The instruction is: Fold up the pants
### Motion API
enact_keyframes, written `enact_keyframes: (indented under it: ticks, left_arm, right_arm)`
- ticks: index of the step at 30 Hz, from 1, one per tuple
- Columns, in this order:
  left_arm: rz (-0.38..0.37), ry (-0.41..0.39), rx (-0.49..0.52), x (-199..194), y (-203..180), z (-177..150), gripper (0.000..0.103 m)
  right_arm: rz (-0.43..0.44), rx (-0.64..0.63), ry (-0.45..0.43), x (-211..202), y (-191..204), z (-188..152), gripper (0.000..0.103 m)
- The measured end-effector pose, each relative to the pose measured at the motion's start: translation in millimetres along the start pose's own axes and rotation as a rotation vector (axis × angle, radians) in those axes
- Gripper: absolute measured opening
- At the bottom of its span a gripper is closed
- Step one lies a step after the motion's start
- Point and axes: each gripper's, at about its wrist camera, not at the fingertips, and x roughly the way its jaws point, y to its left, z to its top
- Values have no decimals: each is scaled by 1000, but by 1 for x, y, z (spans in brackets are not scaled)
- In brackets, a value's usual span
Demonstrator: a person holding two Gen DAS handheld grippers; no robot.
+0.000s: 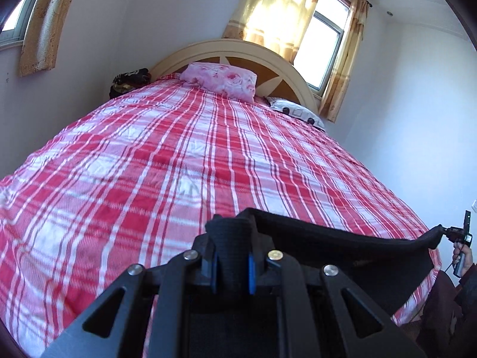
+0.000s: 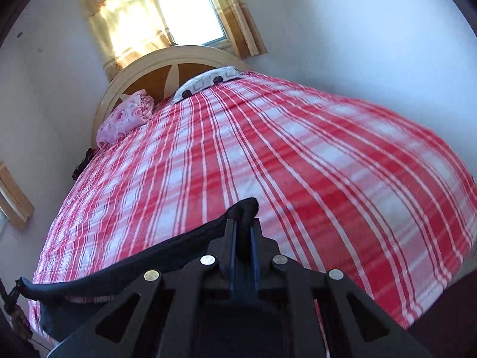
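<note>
The black pants [image 1: 328, 235] hang stretched between my two grippers above the near end of the bed. My left gripper [image 1: 232, 238] is shut on one end of the waistband, a bunch of black cloth pinched between its blue pads. My right gripper [image 2: 243, 232] is shut on the other end of the pants [image 2: 134, 265], and it also shows small at the right edge of the left wrist view [image 1: 447, 232]. The rest of the pants hangs below, hidden by the gripper bodies.
The bed [image 1: 179, 155] has a red and white plaid cover. A pink floral pillow [image 1: 220, 80] and a white patterned pillow [image 1: 298, 113] lie by the curved headboard [image 1: 238, 50]. Dark clothes [image 1: 128, 82] are piled at the far left corner. Curtained windows are behind.
</note>
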Motion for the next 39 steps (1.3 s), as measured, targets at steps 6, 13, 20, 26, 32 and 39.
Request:
enact_keyframes:
  ticks: [6, 13, 20, 26, 32, 39]
  left_arm:
    - [3, 8, -1, -10, 5, -34, 15]
    - [34, 44, 5, -13, 12, -70, 36]
    - [83, 39, 16, -33, 24, -78, 77]
    - [91, 50, 55, -34, 19, -85, 77]
    - [162, 63, 128, -35, 14, -85, 79]
    - [136, 76, 190, -35, 6, -86, 56]
  right_arm:
    - [1, 79, 36, -7, -29, -44, 8]
    - [-14, 82, 111, -3, -40, -77, 10]
    - [-119, 83, 106, -19, -46, -91, 52]
    - [-299, 42, 1, -62, -22, -101, 52]
    - [-174, -110, -91, -92, 61, -117, 53]
    - [191, -444, 56, -66, 224, -180, 53]
